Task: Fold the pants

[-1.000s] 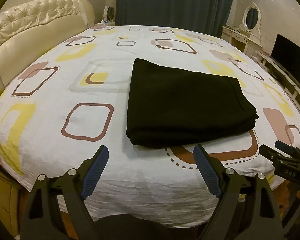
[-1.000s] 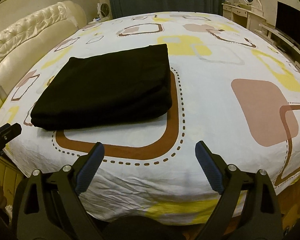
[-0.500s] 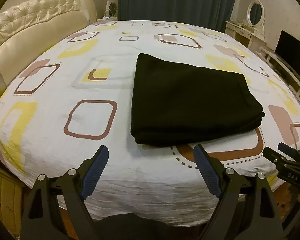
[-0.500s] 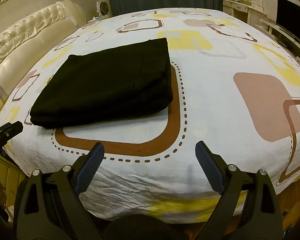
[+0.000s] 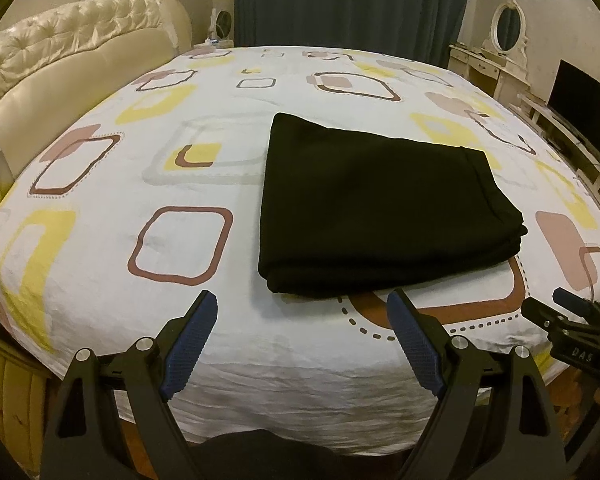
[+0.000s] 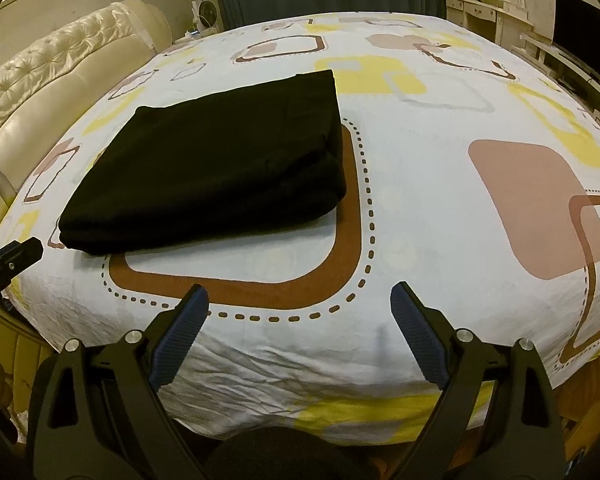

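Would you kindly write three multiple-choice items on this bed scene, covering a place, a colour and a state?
1. Where do the pants lie?
A. on the bed
B. on the floor
C. on the dresser

2. What colour are the pants?
A. white
B. black
C. yellow

3. How do the left gripper's jaws stand?
A. shut on the pants
B. shut on the sheet
C. open, holding nothing

Key: 1 A, the pants rest on the patterned sheet of the bed; 2 B, the cloth is plain black; 3 C, the left gripper has its pads wide apart, short of the pants.

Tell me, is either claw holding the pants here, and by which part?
Nothing is held. The left claw and right claw both hang open, short of the folded black pants.
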{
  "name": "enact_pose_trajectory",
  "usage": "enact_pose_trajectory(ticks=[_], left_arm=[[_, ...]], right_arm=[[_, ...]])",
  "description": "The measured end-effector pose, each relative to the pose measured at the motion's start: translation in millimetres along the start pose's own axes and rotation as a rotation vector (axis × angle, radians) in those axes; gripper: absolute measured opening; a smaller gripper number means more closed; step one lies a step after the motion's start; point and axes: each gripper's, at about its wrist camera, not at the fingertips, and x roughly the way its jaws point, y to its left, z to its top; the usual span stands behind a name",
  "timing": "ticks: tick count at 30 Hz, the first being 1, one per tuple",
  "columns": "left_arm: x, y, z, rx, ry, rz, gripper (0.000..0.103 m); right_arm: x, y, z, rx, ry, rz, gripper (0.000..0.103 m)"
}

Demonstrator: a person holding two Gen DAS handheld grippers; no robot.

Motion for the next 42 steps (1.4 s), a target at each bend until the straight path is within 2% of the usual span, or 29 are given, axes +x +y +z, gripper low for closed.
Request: enact_pose_trajectory(ticks=[11, 42], left_arm=[[2.0, 1.0, 0.4, -0.025, 0.015, -0.019, 0.086], [-2.8, -2.6, 1.1, -0.015, -0.007, -0.007, 0.086]], right_arm=[[1.3, 1.1, -1.2, 0.001, 0.006, 0.004, 0.092], [5.8, 6.7, -5.9, -0.016, 0.023, 0.011, 0.092]])
